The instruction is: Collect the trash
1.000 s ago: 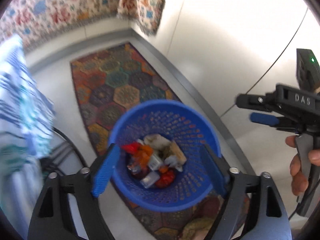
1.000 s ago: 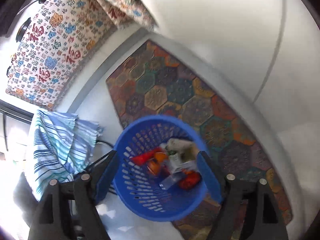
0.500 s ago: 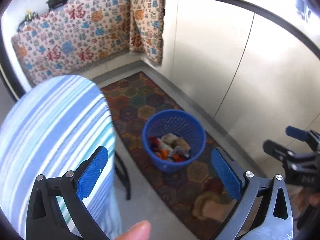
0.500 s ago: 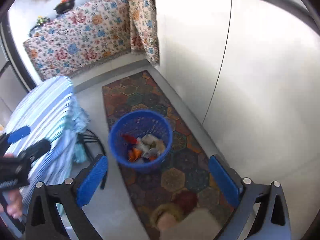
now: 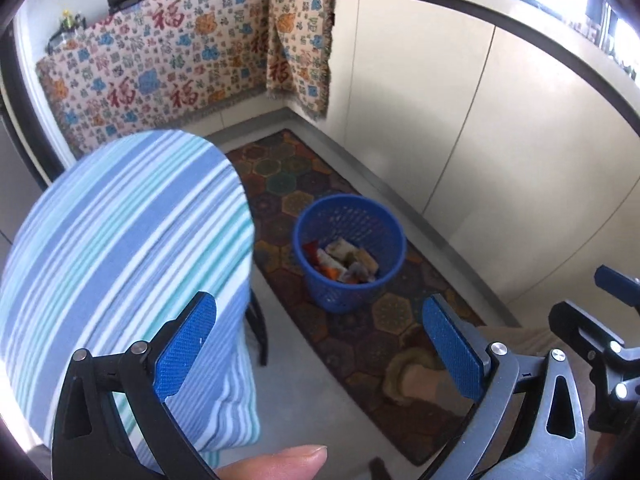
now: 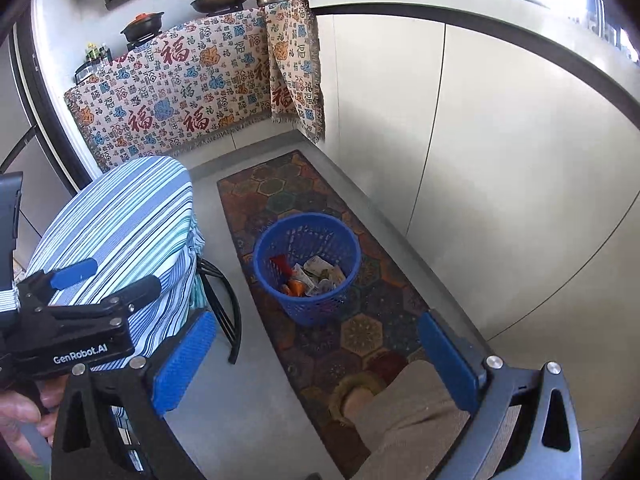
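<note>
A blue mesh waste basket (image 5: 349, 258) stands on the patterned rug, holding several pieces of trash (image 5: 344, 260): wrappers, cartons and red and orange packets. It also shows in the right wrist view (image 6: 307, 268) with the trash (image 6: 314, 276) inside. My left gripper (image 5: 320, 352) is open and empty, held high above and in front of the basket. My right gripper (image 6: 316, 364) is open and empty at about the same height. The left gripper also shows in the right wrist view (image 6: 80, 288), over the striped cloth.
A round table under a blue striped cloth (image 5: 120, 256) stands left of the basket, on black legs (image 6: 224, 312). Cream cabinet doors (image 5: 500, 152) run along the right. A patterned cloth (image 6: 180, 92) hangs at the back. The person's foot (image 6: 360, 396) is on the rug (image 6: 280, 196).
Both grippers have lifted far up and back from just over the basket. The basket now looks small and the whole kitchen corner and table top show.
</note>
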{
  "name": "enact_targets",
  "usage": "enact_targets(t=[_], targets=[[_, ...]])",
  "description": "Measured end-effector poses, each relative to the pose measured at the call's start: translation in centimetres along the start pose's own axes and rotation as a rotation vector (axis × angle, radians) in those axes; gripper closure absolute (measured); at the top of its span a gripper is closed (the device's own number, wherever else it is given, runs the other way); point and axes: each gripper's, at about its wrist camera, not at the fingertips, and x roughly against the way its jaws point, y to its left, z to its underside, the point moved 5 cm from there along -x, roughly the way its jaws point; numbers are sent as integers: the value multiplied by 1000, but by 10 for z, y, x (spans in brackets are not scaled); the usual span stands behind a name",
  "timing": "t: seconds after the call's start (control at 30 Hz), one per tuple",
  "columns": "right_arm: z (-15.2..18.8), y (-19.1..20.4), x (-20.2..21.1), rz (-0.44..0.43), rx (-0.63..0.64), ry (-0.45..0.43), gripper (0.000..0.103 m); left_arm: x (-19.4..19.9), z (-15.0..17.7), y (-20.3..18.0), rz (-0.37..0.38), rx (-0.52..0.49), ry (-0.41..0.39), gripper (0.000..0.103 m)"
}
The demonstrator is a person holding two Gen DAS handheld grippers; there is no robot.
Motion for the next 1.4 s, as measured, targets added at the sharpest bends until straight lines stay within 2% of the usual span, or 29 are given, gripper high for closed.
enact_targets(t=[0.47, 1.4], targets=[[6, 16, 14, 0, 36, -9, 0, 8, 2, 5, -27, 11, -16, 1], [7, 11, 18, 5, 33, -9, 0, 8, 5, -2, -36, -2, -16, 1]])
